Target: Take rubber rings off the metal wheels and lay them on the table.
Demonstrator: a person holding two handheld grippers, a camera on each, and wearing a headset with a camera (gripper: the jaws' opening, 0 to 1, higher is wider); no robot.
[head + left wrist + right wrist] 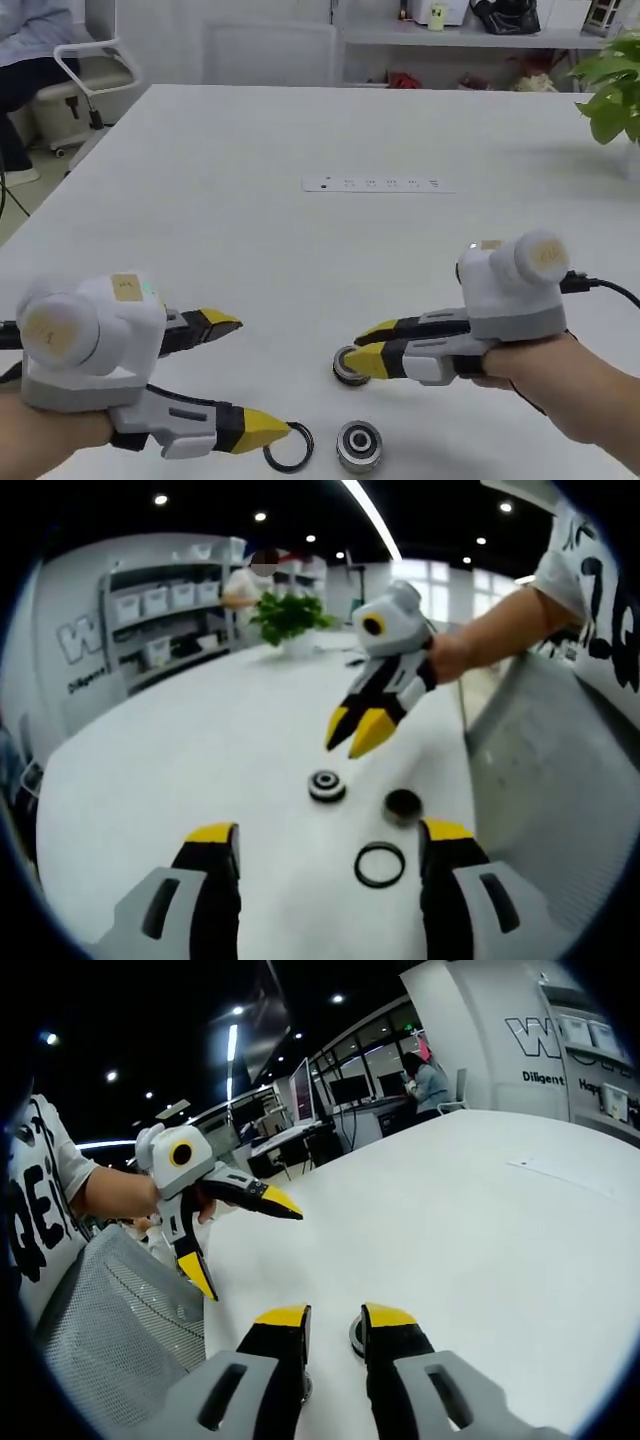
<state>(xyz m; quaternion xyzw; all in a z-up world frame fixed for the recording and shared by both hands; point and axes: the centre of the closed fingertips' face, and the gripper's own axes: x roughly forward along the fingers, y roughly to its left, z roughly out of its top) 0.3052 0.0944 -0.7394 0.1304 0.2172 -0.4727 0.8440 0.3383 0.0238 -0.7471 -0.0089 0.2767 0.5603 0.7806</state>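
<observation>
Nearest, at the lower left of the head view: left gripper [240, 375], jaws spread wide, gripping nothing, pointed rightward across the white table [300, 230]. Just off its lower yellow tip, flat on the top: a loose black rubber ring [310, 445], already free of any wheel. In the left gripper view, same ring [358, 866] inside the open span, close to the right-hand jaw.

Next rightward, just beside the ring but apart from it: near wheel [359, 445], lying flat, bore upward. Looks like bare metal at the rim, though too small to be sure.

Slightly farther from the person: far wheel [343, 366], also flat, dark round the edge, so probably not yet stripped.

Rightmost: right gripper [370, 348], jaws drawn close with a narrow gap, pinching nothing. Tips aimed leftward at the far wheel. Judging by the left gripper view, poised above it rather than touching. In the right gripper view, a sliver of that wheel [355, 1340] in the gap just past the tips.

Clearly the nearer claw for that wheel. Wheel ahead of and below the tips, axis vertical, band lying level round the rim. Probably calls for a short drop and a bite at the rim's edge.
</observation>
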